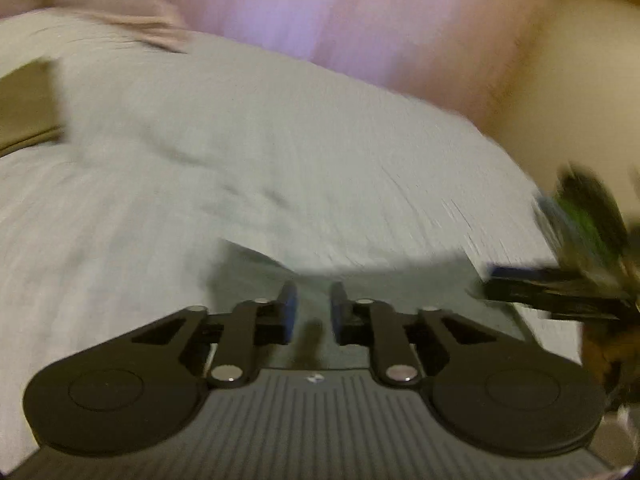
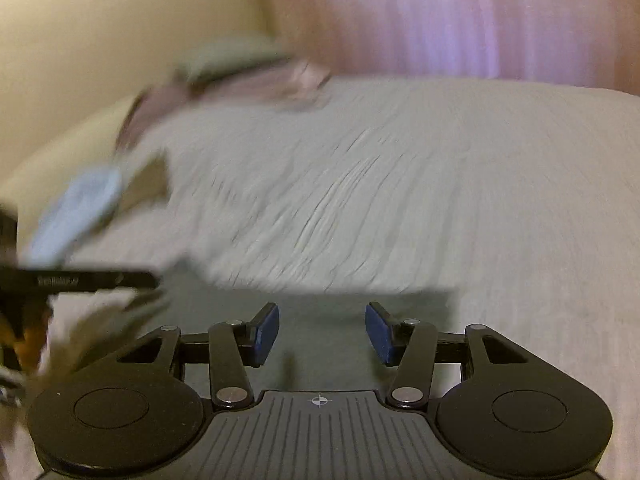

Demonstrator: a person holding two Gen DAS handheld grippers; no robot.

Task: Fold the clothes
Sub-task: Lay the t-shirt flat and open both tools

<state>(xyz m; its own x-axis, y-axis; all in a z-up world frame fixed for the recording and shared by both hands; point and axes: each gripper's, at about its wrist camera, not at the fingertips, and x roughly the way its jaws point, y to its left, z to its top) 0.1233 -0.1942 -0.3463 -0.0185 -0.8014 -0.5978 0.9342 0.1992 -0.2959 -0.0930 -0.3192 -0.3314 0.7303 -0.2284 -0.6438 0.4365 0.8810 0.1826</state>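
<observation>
Motion blurs both views. A pale grey-green garment (image 1: 248,152) lies spread flat, its near edge running just ahead of both grippers, and it fills the right wrist view (image 2: 360,184) too. My left gripper (image 1: 314,312) hovers at that near edge with a narrow gap between its blue pads and nothing in it. My right gripper (image 2: 322,332) stands wide open at the same edge, holding nothing. Each gripper shows blurred at the side of the other's view: the right one (image 1: 556,292) and the left one (image 2: 80,280).
A small pile of pinkish and grey-green clothes (image 2: 248,76) lies at the garment's far end, also visible at the top left (image 1: 120,12). A pink curtain (image 1: 340,12) and a cream wall (image 2: 120,40) stand behind. A tan surface (image 1: 24,104) shows at the left.
</observation>
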